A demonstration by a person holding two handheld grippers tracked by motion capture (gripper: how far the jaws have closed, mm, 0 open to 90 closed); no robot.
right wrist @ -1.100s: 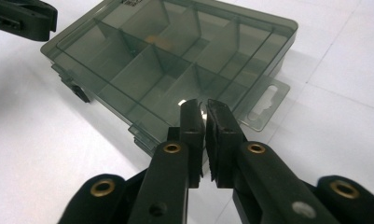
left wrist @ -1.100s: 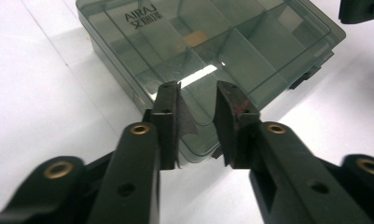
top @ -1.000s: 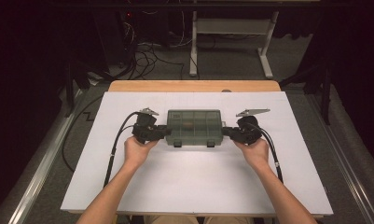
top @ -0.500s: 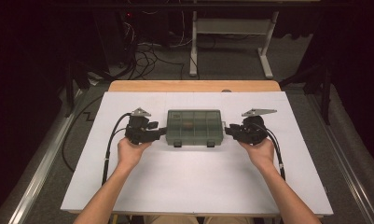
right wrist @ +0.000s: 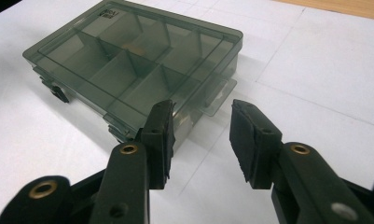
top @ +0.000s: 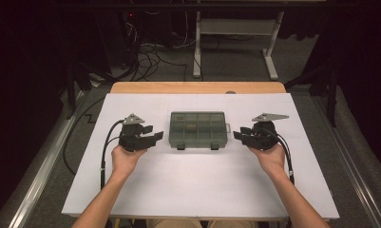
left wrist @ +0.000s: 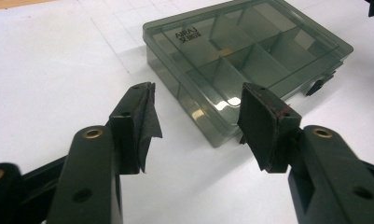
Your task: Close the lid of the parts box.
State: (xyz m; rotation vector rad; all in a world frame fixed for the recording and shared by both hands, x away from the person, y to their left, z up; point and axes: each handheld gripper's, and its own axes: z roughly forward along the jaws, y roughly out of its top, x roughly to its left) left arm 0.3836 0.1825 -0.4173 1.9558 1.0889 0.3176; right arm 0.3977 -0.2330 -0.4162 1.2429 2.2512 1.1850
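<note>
A smoky green see-through compartment box (top: pixel 197 129) lies flat on the white table with its lid shut and two latches facing the person. A small brownish item (top: pixel 191 127) sits in one compartment. My left gripper (top: pixel 156 133) hovers a short way off the box's left end, open, its jaws having just been opening with nothing between them. In the left gripper view the box (left wrist: pixel 250 46) lies just beyond the gripper (left wrist: pixel 198 100). My right gripper (top: pixel 237 136) stands off the right end, also open after opening, and empty. The right gripper view has the box (right wrist: pixel 128 56) ahead of the gripper (right wrist: pixel 202 112).
The white tabletop (top: pixel 197 185) has a wooden strip (top: pixel 197 87) along its far edge. Black cables (top: pixel 105 152) trail from the left gripper down the table's left side. Beyond the table are floor cables and a white frame (top: pixel 235 28).
Both grippers were at the box's two ends a second ago. They have since drawn outward, away from the box, and their jaws have spread. The box has stayed in place.
</note>
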